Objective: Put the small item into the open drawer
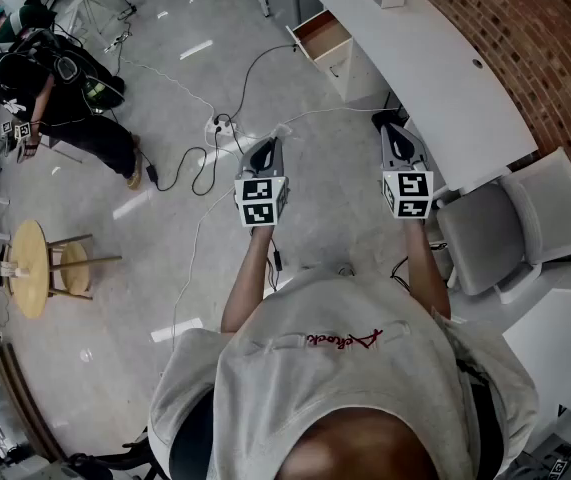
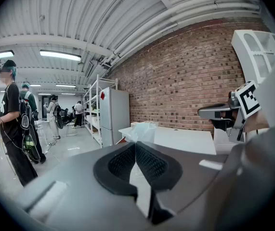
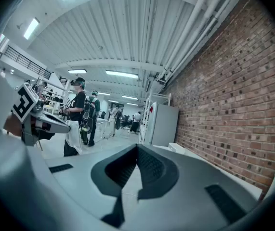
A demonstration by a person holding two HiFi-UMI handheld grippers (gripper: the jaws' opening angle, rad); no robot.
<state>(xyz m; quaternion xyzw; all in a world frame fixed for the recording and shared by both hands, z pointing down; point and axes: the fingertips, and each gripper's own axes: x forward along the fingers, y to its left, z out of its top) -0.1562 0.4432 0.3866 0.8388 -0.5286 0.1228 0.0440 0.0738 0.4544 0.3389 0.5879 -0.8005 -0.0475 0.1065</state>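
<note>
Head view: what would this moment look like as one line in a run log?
left claw: shut on clear plastic item | right claw: shut, empty | drawer: open, well ahead, item not yet inside

Left claw with a pale small item, right claw, open drawer of white desk beyond.

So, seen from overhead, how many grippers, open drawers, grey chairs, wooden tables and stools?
Grippers: 2 (left gripper, right gripper)
Open drawers: 1
Grey chairs: 1
Wooden tables: 1
Stools: 1
Total: 6
</note>
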